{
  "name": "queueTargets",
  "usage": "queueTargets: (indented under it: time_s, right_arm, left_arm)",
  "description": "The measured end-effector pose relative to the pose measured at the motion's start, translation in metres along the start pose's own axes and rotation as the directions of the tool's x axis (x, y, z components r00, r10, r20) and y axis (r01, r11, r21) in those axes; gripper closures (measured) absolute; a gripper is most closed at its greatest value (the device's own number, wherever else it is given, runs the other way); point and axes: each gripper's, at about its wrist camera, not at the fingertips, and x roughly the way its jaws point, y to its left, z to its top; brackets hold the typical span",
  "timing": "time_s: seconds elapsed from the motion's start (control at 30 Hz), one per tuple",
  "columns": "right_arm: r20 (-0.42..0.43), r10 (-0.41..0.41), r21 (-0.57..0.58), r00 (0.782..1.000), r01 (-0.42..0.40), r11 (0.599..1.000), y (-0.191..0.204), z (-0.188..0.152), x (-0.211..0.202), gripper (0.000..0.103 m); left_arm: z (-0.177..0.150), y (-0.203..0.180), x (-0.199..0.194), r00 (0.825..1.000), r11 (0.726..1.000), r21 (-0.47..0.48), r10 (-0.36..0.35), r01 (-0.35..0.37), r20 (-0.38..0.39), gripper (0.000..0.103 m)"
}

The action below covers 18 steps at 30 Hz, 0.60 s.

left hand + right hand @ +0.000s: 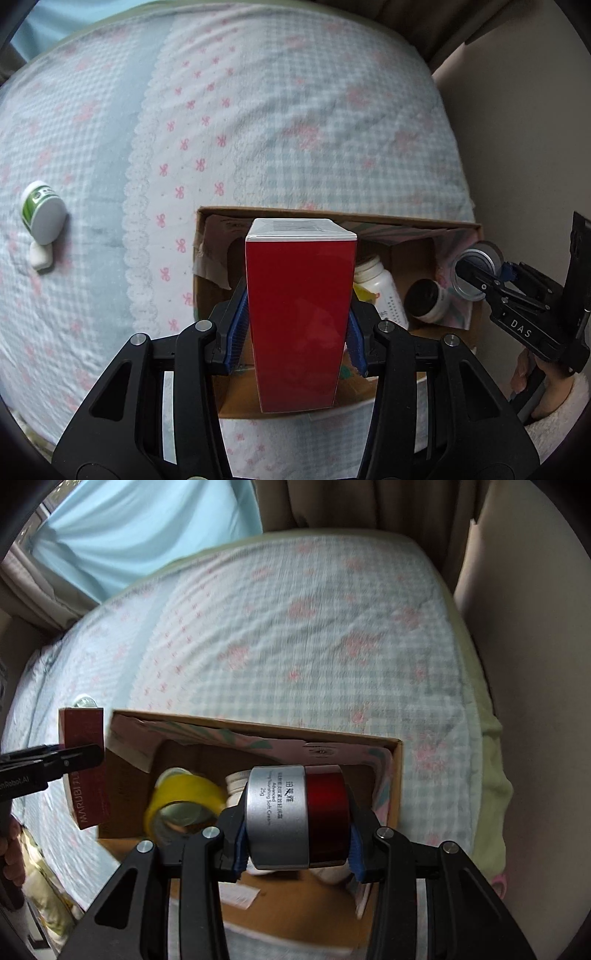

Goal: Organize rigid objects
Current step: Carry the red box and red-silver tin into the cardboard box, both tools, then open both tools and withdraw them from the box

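- Lying at the far left of the left wrist view, a green-and-white jar (42, 212) rests on its side on the bed (295, 110), touching a small white piece (40, 257) just below it; both are well apart from the box and not yet gathered; on the soft quilt the jar could roll if nudged.
- At centre of that view the left tool (295, 325) is clenched on a red carton (301, 314), blue pads pressed to its two sides; the carton hangs over the left part of the cardboard box (476, 229); the glossy faces look slippery, so a loosened squeeze could drop it onto the bottle beneath, or it could catch the torn flap at the box's left wall.
- Inside the box, right of the carton: a white bottle (380, 291), a dark-lidded jar (428, 299), and, in the right wrist view, a yellow tape roll (184, 797); a patterned liner covers the far wall; free floor looks scarce, so the carton may have to go in beside the bottle.
- At right, the right tool (297, 849) grips a silver-and-red cream jar (299, 816) over the box's middle; the round wall gives little purchase, so it might twist out; both tools share one box, so a collision is possible.
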Motion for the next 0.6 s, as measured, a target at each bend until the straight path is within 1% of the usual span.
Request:
queueTargets:
  time_s: [0.13,0.33,0.5,0.53,0.57,0.6]
  right_arm:
    - [-0.026,-0.001,-0.041,1.000,0.000,0.999,-0.001,0.001,0.024,0.064]
    - [-0.046,0.022,-0.079,0.999,-0.025,0.997,0.001,0.003,0.048,0.064]
    - [-0.065,0.032,-0.078,0.997,-0.037,0.996,0.005,0.003,0.059,0.064]
    - [-0.064,0.024,-0.071,0.998,-0.029,0.997,0.007,0.004,0.060,0.063]
    - [-0.058,0.018,-0.062,0.998,-0.022,0.998,0.007,0.005,0.059,0.060]
    - [-0.038,0.020,-0.049,0.999,-0.022,0.999,0.007,0.006,0.056,0.048]
  left_arm:
    - [-0.001,-0.005,0.019,0.999,0.999,0.017,0.029,-0.029,-0.027,0.062]
    - [-0.004,-0.006,0.032,0.997,0.997,0.043,0.072,-0.071,-0.037,0.062]
    - [-0.010,-0.010,0.037,0.991,0.986,0.106,0.130,-0.125,-0.034,0.061]
    - [-0.012,-0.012,0.039,0.990,0.983,0.126,0.136,-0.131,-0.037,0.061]
    - [-0.012,-0.014,0.039,0.989,0.981,0.134,0.145,-0.139,-0.034,0.061]
    - [-0.013,-0.016,0.038,0.988,0.979,0.142,0.152,-0.147,-0.031,0.058]
